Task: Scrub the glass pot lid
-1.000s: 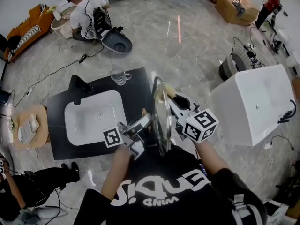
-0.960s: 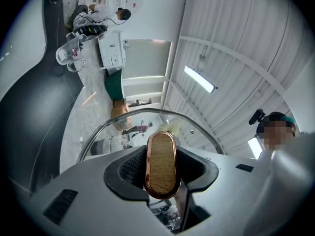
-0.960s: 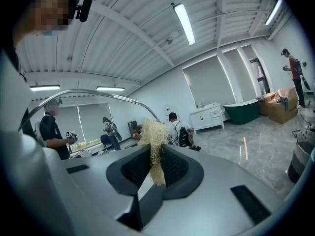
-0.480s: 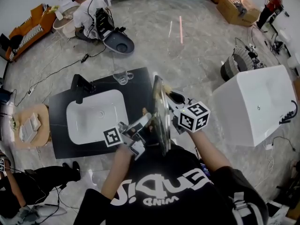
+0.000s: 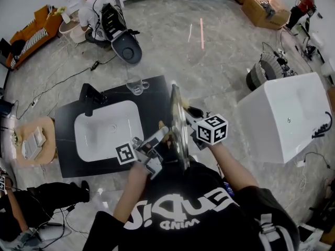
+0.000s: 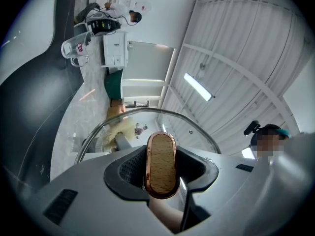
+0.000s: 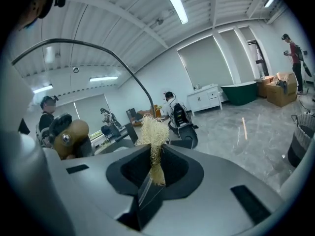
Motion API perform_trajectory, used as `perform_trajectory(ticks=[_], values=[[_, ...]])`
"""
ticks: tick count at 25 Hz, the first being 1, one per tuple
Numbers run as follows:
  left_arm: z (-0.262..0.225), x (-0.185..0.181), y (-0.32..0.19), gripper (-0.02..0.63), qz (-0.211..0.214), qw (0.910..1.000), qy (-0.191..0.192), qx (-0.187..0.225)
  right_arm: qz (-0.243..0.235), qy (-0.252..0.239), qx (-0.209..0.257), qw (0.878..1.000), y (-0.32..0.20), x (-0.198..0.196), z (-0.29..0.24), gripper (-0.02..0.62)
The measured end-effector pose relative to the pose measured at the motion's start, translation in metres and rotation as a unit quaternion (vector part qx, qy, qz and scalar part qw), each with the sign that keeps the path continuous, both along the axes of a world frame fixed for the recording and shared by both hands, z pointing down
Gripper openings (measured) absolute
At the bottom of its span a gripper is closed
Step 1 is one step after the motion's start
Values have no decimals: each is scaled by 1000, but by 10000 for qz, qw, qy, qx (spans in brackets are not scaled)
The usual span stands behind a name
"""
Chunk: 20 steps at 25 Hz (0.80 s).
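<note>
Lid (image 5: 178,124) knob (image 6: 161,151) sat clamped in left gripper (image 6: 161,173) fingers; right gripper (image 7: 156,168) fingers pinched a scrubber (image 7: 153,132), likely needing firm, even strokes.

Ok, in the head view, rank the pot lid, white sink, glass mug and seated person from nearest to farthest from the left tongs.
1. glass pot lid, its handle in the left tongs.
2. white sink, just left.
3. glass mug, counter's far edge.
4. seated person, far off, upper left.
</note>
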State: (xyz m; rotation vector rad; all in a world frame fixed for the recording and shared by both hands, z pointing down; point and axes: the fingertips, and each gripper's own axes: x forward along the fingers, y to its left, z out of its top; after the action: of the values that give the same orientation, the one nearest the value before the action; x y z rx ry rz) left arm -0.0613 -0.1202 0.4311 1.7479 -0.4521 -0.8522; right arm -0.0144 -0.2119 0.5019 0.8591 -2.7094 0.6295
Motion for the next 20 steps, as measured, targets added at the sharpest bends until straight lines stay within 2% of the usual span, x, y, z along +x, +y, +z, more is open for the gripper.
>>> perform_trajectory(ticks=[9, 20], values=[[7, 0, -1, 175, -68, 9999, 107, -75, -140, 427, -311, 9985, 17, 8, 46, 48], [21, -10, -8, 175, -228, 9991, 169, -303, -541, 650, -574, 9948, 47, 6, 72, 48]])
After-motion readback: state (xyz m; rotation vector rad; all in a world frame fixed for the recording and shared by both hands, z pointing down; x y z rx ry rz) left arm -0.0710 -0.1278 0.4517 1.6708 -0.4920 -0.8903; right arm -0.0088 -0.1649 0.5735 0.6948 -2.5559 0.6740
